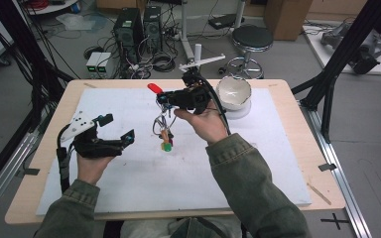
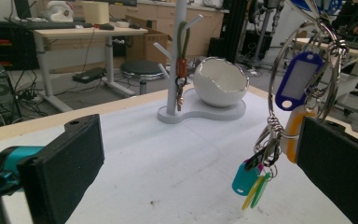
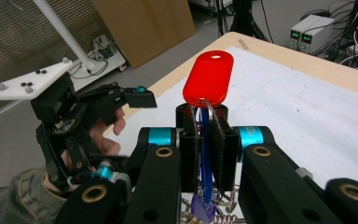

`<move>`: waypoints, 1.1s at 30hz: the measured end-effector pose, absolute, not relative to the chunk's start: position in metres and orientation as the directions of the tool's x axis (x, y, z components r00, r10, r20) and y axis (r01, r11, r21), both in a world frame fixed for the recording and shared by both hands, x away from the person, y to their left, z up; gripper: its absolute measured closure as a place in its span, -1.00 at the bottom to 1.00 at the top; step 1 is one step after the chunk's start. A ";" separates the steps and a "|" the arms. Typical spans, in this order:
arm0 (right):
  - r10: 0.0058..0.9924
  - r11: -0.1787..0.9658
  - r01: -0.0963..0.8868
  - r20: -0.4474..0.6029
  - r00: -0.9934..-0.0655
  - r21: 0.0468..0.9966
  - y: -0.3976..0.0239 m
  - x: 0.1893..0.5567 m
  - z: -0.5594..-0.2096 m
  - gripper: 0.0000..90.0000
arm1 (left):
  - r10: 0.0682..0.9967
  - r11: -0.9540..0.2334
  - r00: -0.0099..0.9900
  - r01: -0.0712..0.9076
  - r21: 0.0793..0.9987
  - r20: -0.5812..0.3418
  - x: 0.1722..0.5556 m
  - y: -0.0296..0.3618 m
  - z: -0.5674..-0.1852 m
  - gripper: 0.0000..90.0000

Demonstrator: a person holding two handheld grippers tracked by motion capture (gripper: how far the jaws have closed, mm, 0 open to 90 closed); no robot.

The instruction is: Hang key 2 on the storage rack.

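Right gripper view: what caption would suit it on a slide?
Right gripper shut on a key bunch, red tag sticking up above the white mat.

A bunch of wire key rings [image 1: 162,123] with coloured plastic tags dangles above the white mat, its red oval tag [image 3: 209,78] poking up just past the right gripper's [image 3: 204,122] clamped fingertips.

table [image 1: 297,148]: wood | white mat [image 1: 144,173] on it | white stand [image 2: 200,111] on mat

My left gripper [image 1: 117,128] low over table, jaws wide apart, nothing between. My right gripper [image 1: 162,99] raised, pointing left, jaws clamped tight, forearm angled in.
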State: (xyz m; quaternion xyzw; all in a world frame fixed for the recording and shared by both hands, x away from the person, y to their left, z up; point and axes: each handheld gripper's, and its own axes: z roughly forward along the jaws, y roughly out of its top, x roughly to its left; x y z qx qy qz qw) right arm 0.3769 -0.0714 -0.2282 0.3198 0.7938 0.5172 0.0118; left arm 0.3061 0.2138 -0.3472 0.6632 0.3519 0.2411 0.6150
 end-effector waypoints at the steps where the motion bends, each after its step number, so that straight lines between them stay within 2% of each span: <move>1: 0.515 0.259 0.492 0.312 -0.799 0.831 -0.070 0.376 -0.228 0.86 | 0.760 0.000 0.641 0.167 0.986 -0.108 0.306 0.213 -0.347 -0.96; 11: 0.502 0.263 0.492 0.318 -0.805 0.830 -0.056 0.375 -0.231 0.86 | 0.731 0.007 0.672 0.161 0.987 -0.115 0.303 0.203 -0.345 -0.96; 25: 0.475 0.240 0.512 0.361 -0.803 0.825 -0.042 0.374 -0.235 0.86 | 0.678 0.054 0.707 0.227 0.972 -0.202 0.305 0.199 -0.345 -0.92; 29: 0.472 0.238 0.518 0.368 -0.801 0.822 -0.039 0.374 -0.237 0.86 | 0.686 0.055 0.700 0.223 0.973 -0.199 0.303 0.197 -0.345 -0.70; 33: 0.469 0.236 0.519 0.371 -0.801 0.821 -0.038 0.373 -0.238 0.86 | 0.689 0.074 0.692 0.230 0.970 -0.217 0.302 0.199 -0.346 -0.26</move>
